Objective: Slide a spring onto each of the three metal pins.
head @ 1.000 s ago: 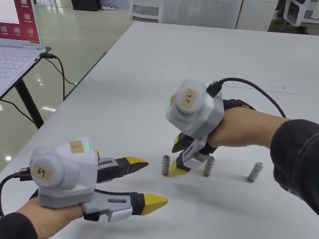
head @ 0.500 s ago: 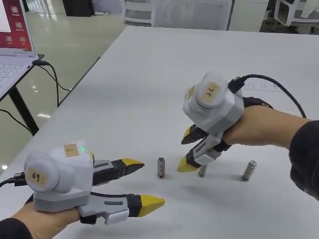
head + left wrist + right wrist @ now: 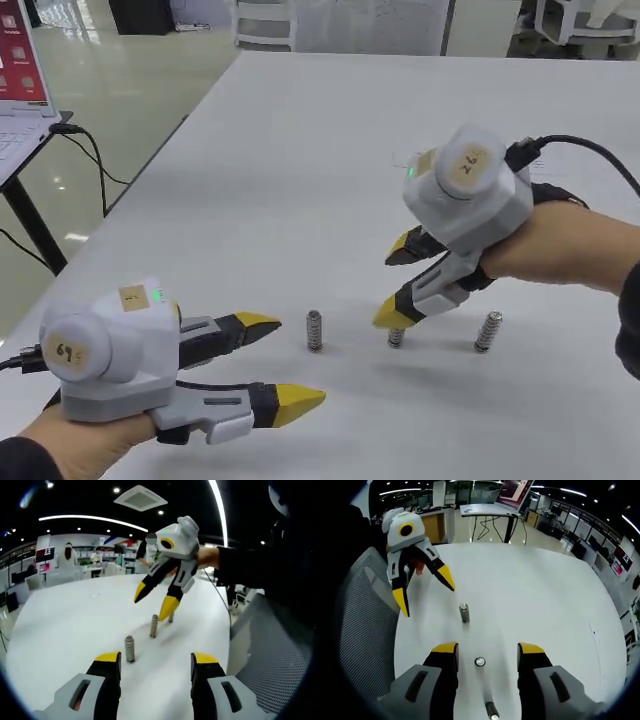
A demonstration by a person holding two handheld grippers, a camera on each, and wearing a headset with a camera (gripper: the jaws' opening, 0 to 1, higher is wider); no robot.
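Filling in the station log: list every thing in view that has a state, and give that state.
left gripper, open, empty
right gripper, open, empty, over the middle spring
left spring, upright on the table, free
middle spring, upright, not gripped
right spring, upright, free
laptop, open, screen lit

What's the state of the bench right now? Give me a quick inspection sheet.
Surface: white table, plain.
Job's things: three springs standing upright in a row: left spring, middle spring, right spring.
Clutter: nothing seen.
Grippers: right gripper open, over the middle spring; left gripper open, holding nothing, short of the left spring.
Cables: black cable from the right gripper; laptop cable beside the table.
Surroundings: laptop left of the table, glossy floor.
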